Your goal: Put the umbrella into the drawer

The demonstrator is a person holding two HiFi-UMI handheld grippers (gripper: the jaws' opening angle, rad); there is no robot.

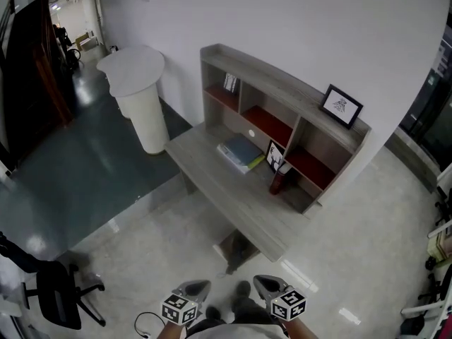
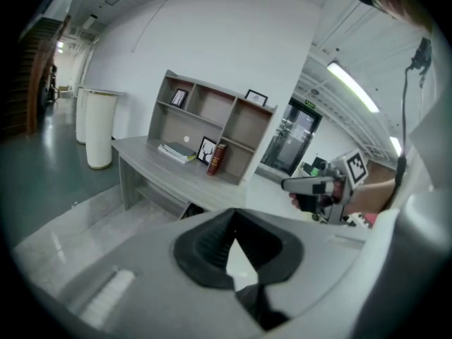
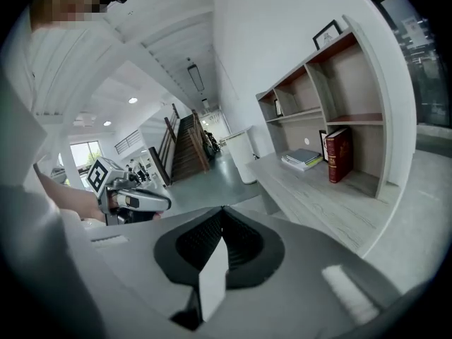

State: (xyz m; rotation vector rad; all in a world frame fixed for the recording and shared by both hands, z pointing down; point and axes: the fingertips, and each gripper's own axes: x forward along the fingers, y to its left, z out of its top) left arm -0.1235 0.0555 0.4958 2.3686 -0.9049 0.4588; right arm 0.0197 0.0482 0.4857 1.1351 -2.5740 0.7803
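No umbrella shows in any view. The grey wooden desk [image 1: 212, 179] with its shelf unit [image 1: 282, 94] stands against the white wall ahead of me. Under the desk's front edge is a dark shape [image 1: 235, 249]; I cannot tell what it is. Both grippers are held low and close to my body, well short of the desk. My left gripper [image 1: 200, 286] [image 2: 235, 210] is shut with nothing between its jaws. My right gripper [image 1: 263, 282] [image 3: 222, 209] is beside it, also shut and holding nothing. Each gripper view shows the other gripper at its side.
On the desk lie a stack of books [image 1: 241, 152], a small framed picture [image 1: 275, 155] and an upright dark red book [image 1: 279, 181]. Another frame [image 1: 341, 106] stands on top of the shelf unit. A white round pedestal [image 1: 138, 94] stands left of the desk, an office chair [image 1: 56, 302] at lower left.
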